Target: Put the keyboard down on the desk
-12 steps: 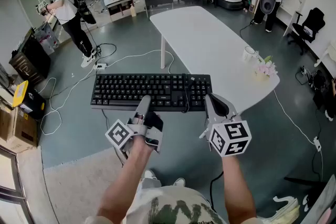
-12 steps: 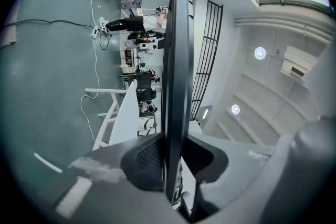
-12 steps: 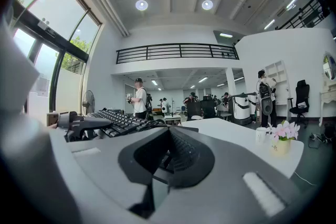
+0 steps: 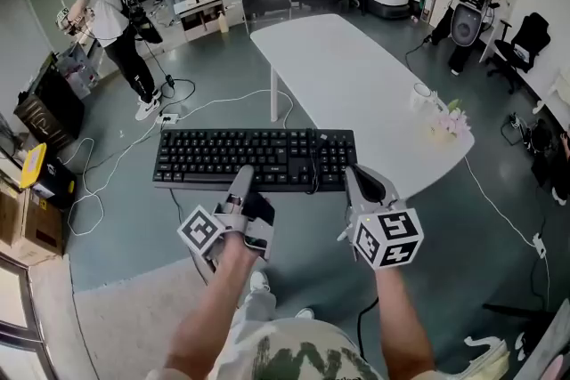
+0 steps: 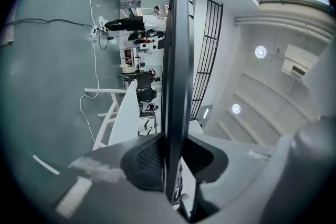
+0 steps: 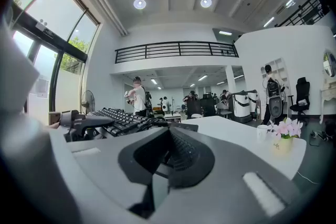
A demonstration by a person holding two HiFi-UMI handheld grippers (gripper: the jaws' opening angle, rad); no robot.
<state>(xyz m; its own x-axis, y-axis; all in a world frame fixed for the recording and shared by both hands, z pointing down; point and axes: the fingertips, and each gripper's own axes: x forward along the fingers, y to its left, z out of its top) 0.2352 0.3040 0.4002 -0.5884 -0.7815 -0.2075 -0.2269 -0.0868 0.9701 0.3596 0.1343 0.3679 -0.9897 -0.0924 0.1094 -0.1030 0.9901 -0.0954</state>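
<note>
Little change since half-second ago: keyboard [image 4: 254, 157] still airborne beside table [image 4: 356, 76] near edge; left tool [image 4: 242, 176] clamped on its front edge, right tool [image 4: 353, 173] jaws together at right corner. Set-down pending.

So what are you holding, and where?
The keyboard: the left gripper pinches its near long edge. The right gripper is at its right corner; grip unclear.
</note>
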